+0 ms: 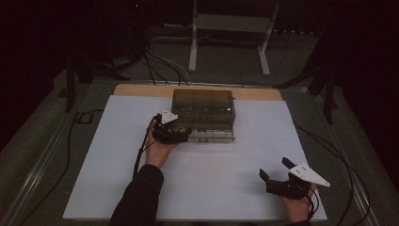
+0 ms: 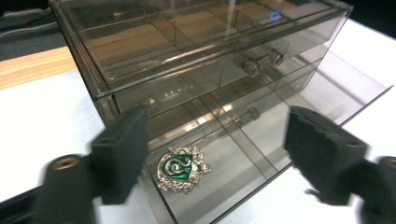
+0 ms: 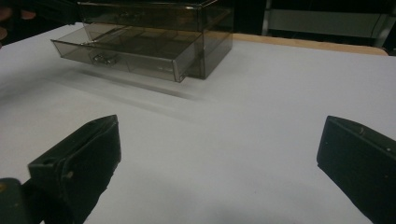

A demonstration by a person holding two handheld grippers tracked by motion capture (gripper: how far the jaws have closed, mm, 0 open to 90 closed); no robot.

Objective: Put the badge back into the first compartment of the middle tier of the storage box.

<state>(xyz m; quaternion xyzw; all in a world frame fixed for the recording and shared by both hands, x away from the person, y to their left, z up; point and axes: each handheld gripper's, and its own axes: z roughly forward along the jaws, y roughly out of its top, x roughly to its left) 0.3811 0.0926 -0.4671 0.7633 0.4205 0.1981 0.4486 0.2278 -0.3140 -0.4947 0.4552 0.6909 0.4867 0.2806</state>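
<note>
- My left tool point(image 1: 181, 134) hovers at the left front corner of the one smoke-tinted drawer box point(image 1: 203, 113) on the white worktop point(image 1: 94, 155), its two black jaws spread wide and grasping nothing.
- In the left gripper view those jaws frame one silver-and-green crest badge point(image 2: 181, 168), lying flat in the left end compartment of the pulled-out bottom drawer point(image 2: 261, 140).
- One badge is all I can count in that drawer; the neighbouring compartments I can see hold nothing, though glare hides parts of them.
- The box stands near the far edge of the worktop, with one drawer drawn forward; above it in the left gripper view a closed drawer shows one clear knob handle point(image 2: 261, 61).
- In the right gripper view the open drawer juts from the box's front toward the left.
- My right tool point(image 1: 275, 172) rests well apart from the box, near the worktop's right front corner, its two jaws likewise released and empty over bare white surface.
</note>
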